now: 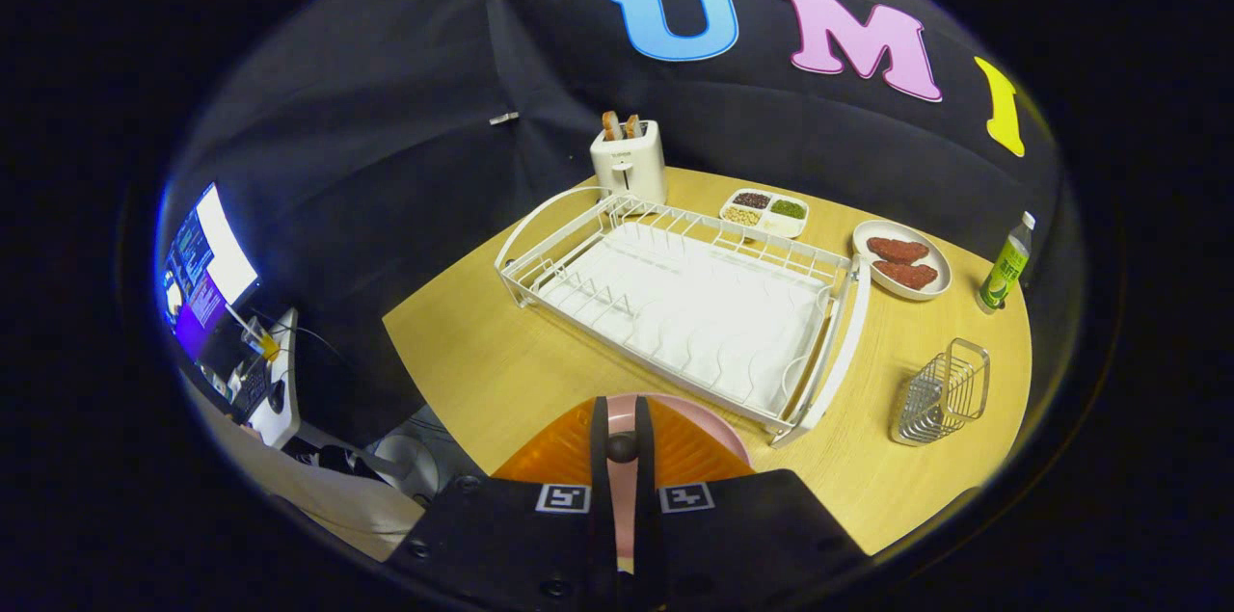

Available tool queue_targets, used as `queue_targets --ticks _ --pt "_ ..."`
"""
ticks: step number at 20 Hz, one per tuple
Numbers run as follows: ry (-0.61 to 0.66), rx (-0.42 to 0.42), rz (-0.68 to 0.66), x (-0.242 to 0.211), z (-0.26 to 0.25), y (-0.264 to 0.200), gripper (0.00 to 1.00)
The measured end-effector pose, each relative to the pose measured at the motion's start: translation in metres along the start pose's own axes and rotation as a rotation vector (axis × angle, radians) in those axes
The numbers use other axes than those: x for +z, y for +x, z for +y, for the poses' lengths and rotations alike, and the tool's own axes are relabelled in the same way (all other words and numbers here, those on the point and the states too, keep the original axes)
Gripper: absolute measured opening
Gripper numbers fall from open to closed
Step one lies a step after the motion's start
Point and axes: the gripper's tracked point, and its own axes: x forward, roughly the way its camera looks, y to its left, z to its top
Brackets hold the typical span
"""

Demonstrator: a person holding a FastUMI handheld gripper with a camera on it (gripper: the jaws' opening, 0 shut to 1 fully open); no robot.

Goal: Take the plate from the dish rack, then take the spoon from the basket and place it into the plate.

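One dish rack (689, 304) is seen on the wooden table (482, 371), white, with no dishes standing in its slots. One pink plate (709, 421) is held on edge between the gripper's (622, 443) two fingers, which are closed together with the plate's thin rim clamped between them; the plate is thus found out of the rack, just at the fingertips and in front of the rack's near corner. One wire basket (943, 392) is placed at about four o'clock from the rack, near the table's edge; a spoon cannot be made out inside it. One white toaster (629, 159) with two slices of bread (622, 124) standing in its slots is set at about eleven o'clock from the rack's middle, against the black cloth wall. One divided tray (767, 212) with three visible compartments of small dry foods is placed at one o'clock, and one white plate (902, 259) carrying two reddish pieces of meat at two o'clock. One green-labelled bottle (1005, 267) is stood upright beyond that, at about three o'clock. One lit monitor (205, 270) is seen off the table at nine o'clock. The gripper is held low over the near table edge, pointed forward toward the rack, the fingers upright and side by side.
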Motion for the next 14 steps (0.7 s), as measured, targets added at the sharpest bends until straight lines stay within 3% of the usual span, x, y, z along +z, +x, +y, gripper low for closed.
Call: queue_targets --ticks 4,10,14 --pt "-0.035 0.022 0.019 -0.018 0.003 0.006 0.11" --pt "0.029 0.085 0.057 -0.045 -0.010 -0.002 0.12" --pt "-0.044 0.047 0.155 -0.086 -0.028 0.003 0.18"
